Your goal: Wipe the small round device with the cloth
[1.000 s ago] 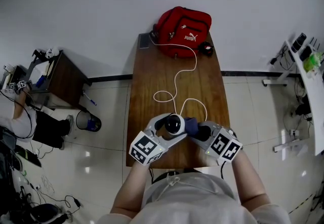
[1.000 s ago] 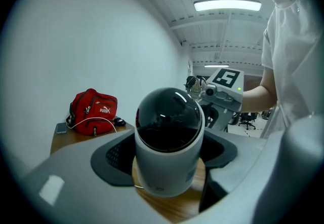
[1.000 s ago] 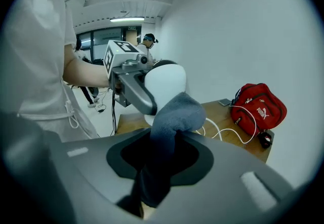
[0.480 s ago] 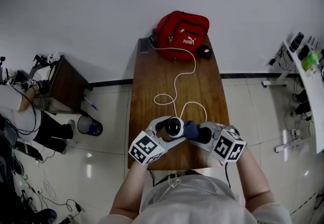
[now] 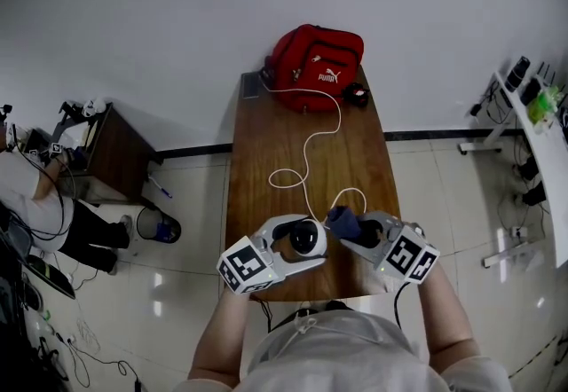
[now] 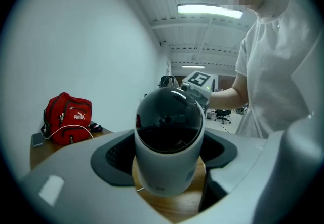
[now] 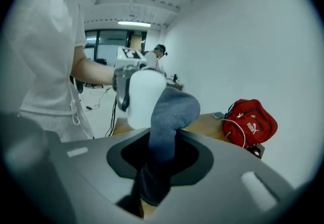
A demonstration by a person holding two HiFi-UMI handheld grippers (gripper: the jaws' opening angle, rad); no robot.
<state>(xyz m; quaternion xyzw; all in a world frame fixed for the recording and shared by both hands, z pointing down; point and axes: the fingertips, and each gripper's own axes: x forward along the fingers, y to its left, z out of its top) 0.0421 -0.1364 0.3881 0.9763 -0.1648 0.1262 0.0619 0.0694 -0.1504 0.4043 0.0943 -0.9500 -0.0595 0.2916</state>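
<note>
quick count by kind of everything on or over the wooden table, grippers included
grippers: 2 (left gripper, right gripper)
round device: 1
cloth: 1
red bag: 1
white cable: 1
phone: 1
small dark item: 1
total: 8

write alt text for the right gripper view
The right gripper clamps a blue-grey cloth upright, its top in front of a white round device. A red bag sits on the wooden table to the right.
</note>
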